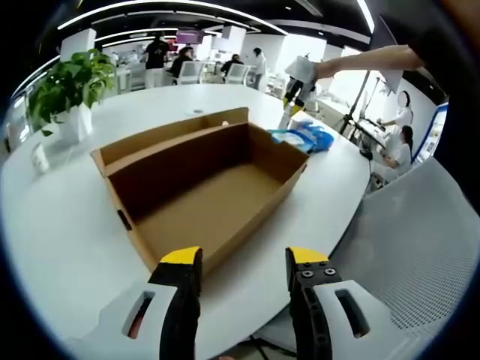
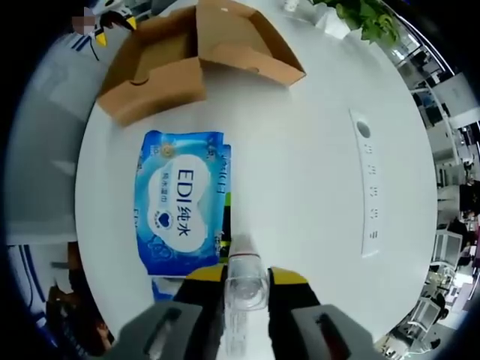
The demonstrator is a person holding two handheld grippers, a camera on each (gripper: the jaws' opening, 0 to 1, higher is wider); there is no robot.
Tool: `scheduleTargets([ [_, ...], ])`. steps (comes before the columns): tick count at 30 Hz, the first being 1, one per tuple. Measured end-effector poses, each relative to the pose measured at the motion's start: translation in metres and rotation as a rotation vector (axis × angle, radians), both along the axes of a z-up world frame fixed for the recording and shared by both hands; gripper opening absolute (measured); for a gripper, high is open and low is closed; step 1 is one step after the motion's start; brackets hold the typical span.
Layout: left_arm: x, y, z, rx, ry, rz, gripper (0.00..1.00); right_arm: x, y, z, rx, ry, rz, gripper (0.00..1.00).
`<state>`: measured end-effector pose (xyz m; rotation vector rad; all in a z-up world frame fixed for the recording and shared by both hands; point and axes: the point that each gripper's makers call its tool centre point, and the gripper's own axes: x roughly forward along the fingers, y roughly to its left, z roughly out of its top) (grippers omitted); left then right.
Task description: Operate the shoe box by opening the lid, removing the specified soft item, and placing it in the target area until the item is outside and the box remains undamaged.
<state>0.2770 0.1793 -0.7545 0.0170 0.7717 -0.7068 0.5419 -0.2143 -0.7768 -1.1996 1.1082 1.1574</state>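
While my right tongs [image 2: 246, 281], clamped on a clear wrapper [image 2: 247, 281], hover above the wipes pack [image 2: 180, 202] lying lengthwise ahead on the surface [image 2: 315, 150], my left tongs [image 1: 244, 271] gape by the emptied shoe box [image 1: 202, 187].

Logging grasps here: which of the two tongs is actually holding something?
The right tongs, shut on a clear, bottle-like plastic item near the blue wet-wipe pack. The left tongs stand open and empty before the open brown cardboard box.
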Motion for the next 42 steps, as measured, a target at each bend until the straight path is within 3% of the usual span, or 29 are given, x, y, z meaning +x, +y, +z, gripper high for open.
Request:
scheduleTargets([
  [42, 0.0016, 0.0051, -0.0016, 0.0, 0.007, 0.004, 0.45, 0.0036, -0.0067, -0.0079, -0.031, 0.014, 0.019, 0.22],
])
